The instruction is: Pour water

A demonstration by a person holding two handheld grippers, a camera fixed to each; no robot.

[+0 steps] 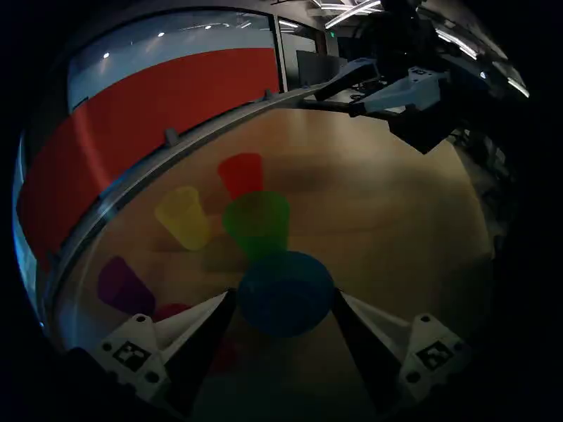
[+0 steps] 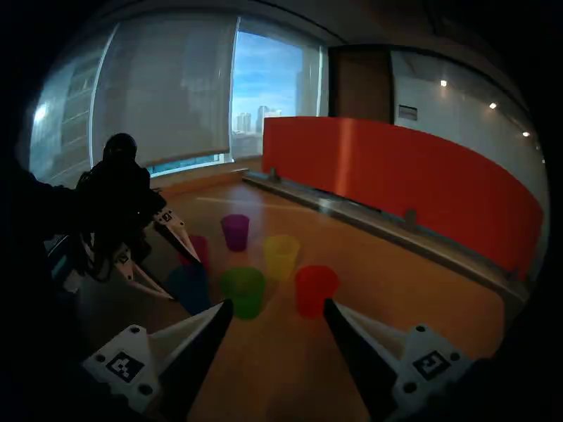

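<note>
A blue cup (image 1: 285, 294) stands on the wooden table (image 1: 394, 211) between the fingers of my left gripper (image 1: 283, 297), which is open; the fingertips flank the cup's sides closely. Just beyond it stands a green cup (image 1: 257, 224). My right gripper (image 2: 278, 304) is open and holds nothing, hovering above the table short of the green cup (image 2: 243, 292) and a red cup (image 2: 314, 290). In the right gripper view the left gripper (image 2: 184, 278) straddles the blue cup (image 2: 188, 287). The right gripper (image 1: 331, 100) hangs over the far table edge in the left gripper view.
More cups stand around: red (image 1: 241, 174), yellow (image 1: 184, 218), purple (image 1: 123, 285) and a dark pink one (image 2: 199, 250). A red partition (image 2: 394, 176) with a metal rail runs along one table edge. A person's dark sleeve (image 2: 112, 190) holds the left gripper. Bare wood lies toward the right.
</note>
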